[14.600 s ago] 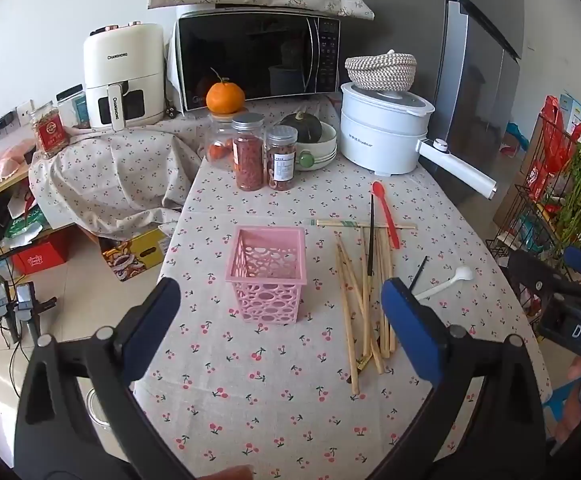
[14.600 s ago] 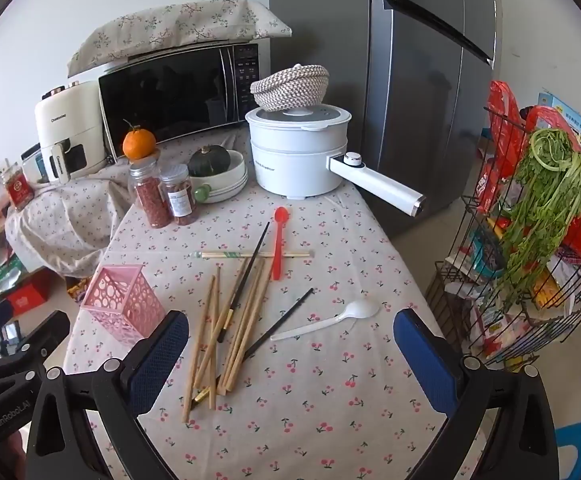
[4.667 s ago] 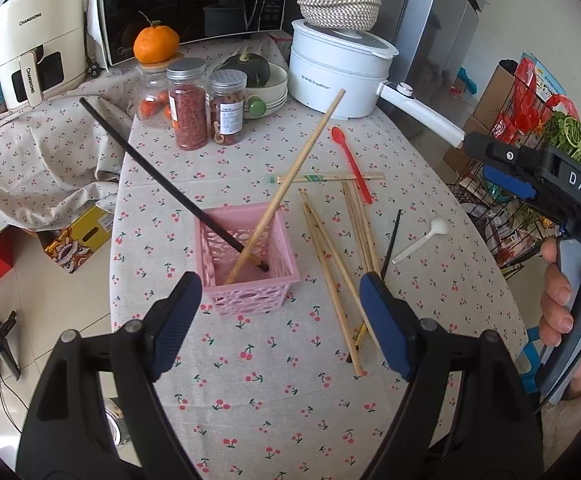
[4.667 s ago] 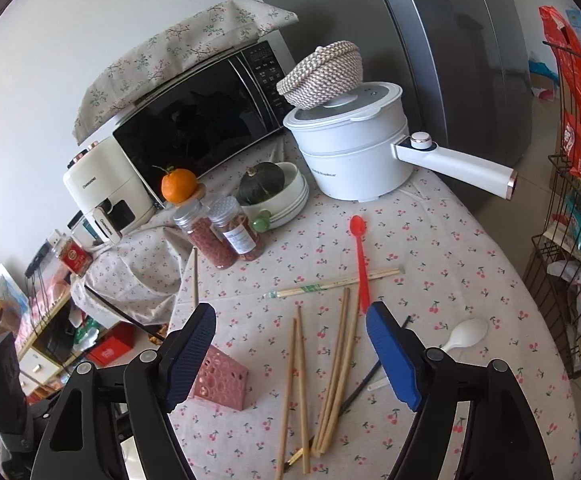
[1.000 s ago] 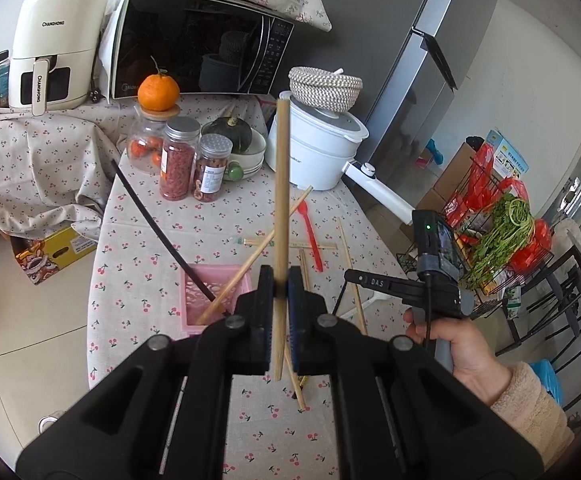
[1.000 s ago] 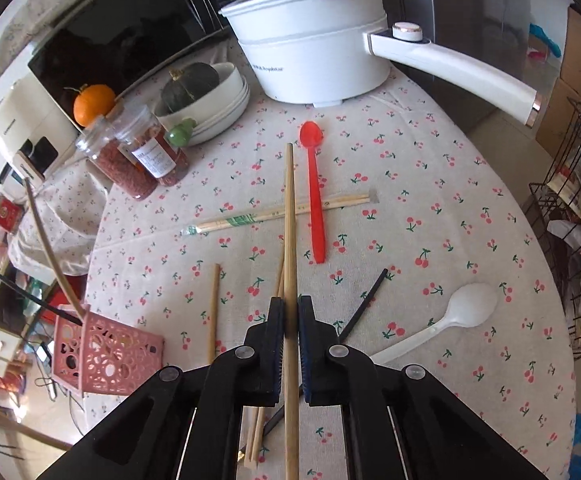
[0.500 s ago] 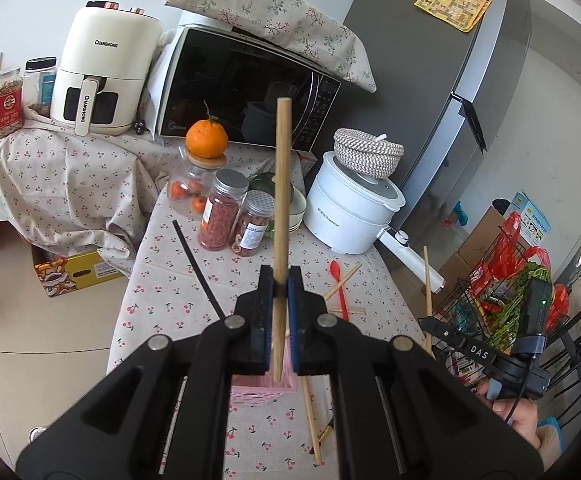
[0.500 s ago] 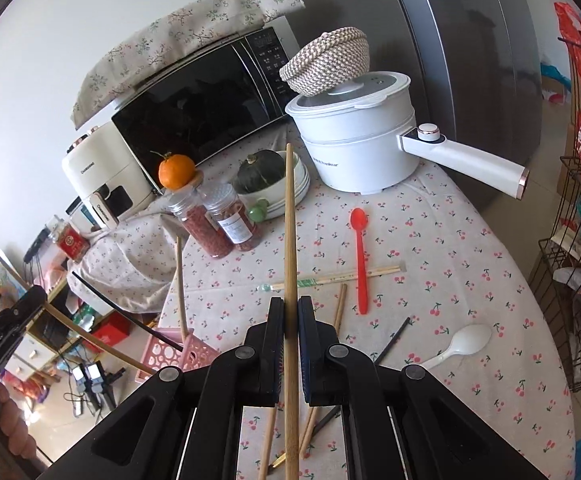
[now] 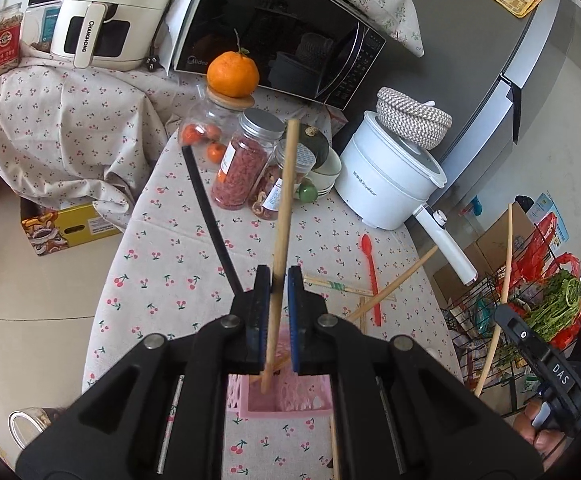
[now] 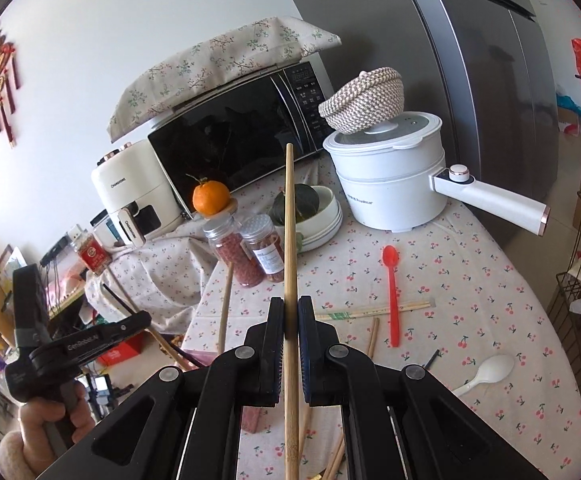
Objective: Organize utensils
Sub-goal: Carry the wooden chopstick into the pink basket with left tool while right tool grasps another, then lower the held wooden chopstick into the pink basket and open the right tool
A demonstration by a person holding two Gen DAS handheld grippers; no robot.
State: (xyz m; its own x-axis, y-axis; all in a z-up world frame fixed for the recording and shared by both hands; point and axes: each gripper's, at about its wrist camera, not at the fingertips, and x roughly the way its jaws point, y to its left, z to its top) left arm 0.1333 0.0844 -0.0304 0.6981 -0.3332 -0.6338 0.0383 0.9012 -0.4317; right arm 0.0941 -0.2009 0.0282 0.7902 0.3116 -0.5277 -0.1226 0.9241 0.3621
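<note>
1. Left gripper is clamping a wooden chopstick, its lower tip hanging inside the pink basket (near left).
2. Right gripper is pinching another chopstick upright above the table.

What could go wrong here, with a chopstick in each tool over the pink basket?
The left tool looks slightly parted, so its wooden chopstick, tip just inside the pink basket, may tilt out as it drops. The black chopstick and another wooden one already lean far out of the small basket; one more could tip it. The right tool carries its own long chopstick close by, which might strike the leaning sticks.
</note>
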